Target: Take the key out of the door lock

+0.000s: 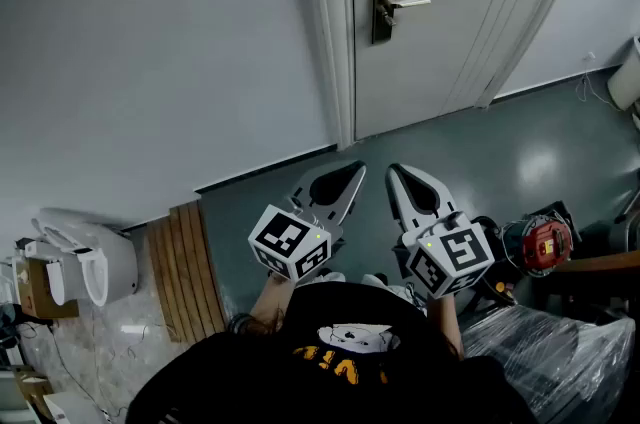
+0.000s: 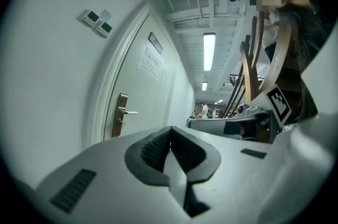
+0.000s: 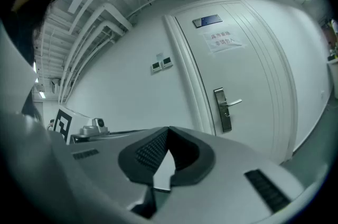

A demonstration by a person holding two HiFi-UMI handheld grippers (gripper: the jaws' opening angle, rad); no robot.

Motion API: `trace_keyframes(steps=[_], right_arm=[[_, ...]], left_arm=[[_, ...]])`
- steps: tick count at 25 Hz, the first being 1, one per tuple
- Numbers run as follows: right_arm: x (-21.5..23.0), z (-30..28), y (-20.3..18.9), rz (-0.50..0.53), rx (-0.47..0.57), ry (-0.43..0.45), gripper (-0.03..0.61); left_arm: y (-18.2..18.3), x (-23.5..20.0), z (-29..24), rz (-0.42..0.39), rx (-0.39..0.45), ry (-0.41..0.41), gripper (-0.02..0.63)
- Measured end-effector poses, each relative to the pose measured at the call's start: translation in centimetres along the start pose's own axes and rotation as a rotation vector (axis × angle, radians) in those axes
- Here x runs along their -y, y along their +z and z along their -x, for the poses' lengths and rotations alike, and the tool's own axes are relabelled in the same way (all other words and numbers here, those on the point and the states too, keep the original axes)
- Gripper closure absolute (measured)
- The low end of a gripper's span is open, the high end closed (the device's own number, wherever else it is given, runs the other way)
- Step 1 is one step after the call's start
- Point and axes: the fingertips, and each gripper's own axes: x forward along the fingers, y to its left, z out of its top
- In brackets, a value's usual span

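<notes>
The grey door (image 1: 450, 2) stands shut ahead of me, with a brass lock plate (image 1: 384, 0) and a silver lever handle (image 1: 408, 2). A small metal piece below the lever may be the key (image 1: 384, 18); it is too small to tell. The plate also shows in the left gripper view (image 2: 120, 114) and the right gripper view (image 3: 222, 110). Both grippers hang low in front of my chest, far from the door. My left gripper (image 1: 352, 175) (image 2: 170, 131) is shut and holds nothing. My right gripper (image 1: 396, 174) (image 3: 168, 133) is shut and holds nothing too.
A wooden slatted board (image 1: 185, 267) and a white fixture (image 1: 95, 257) lie at the left on the floor. At the right sit a red device (image 1: 543, 243) and a plastic-wrapped bundle (image 1: 555, 352). Dark floor (image 1: 480, 152) runs between me and the door.
</notes>
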Motion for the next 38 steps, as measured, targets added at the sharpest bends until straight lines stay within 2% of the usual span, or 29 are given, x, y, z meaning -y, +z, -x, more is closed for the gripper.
trace_keyframes(steps=[6, 10, 15, 19, 24, 30, 38], right_arm=[[1.2, -1.0, 0.3, 0.019, 0.030, -0.023, 0.575], [2.2, -0.9, 0.3, 0.018, 0.017, -0.036, 0.575], [3.7, 0.3, 0.5, -0.053, 0.054, -0.024, 0.575], [5.3, 1.6, 1.0, -0.032, 0.059, -0.045, 0.575], [6.6, 3.7, 0.6, -0.022, 0.059, -0.020, 0.575], [9.1, 5.7, -0.9, -0.040, 0.030, -0.004, 0.575], [10.8, 5.2, -1.7, -0.114, 0.021, 0.034, 0.575]], left_arm=[[0.2, -0.4, -1.6, -0.049, -0.007, -0.040, 0.606], [0.3, 0.4, -2.5, -0.035, 0.004, -0.052, 0.606], [0.0, 0.8, -3.5, -0.048, -0.014, -0.037, 0.606], [0.1, 1.7, -4.8, -0.029, -0.006, -0.047, 0.606], [0.0, 2.9, -6.0, -0.075, -0.017, -0.001, 0.606], [-1.7, 4.9, -7.6, -0.022, -0.011, 0.023, 0.606], [-2.7, 4.9, -8.7, -0.026, -0.053, 0.054, 0.606]])
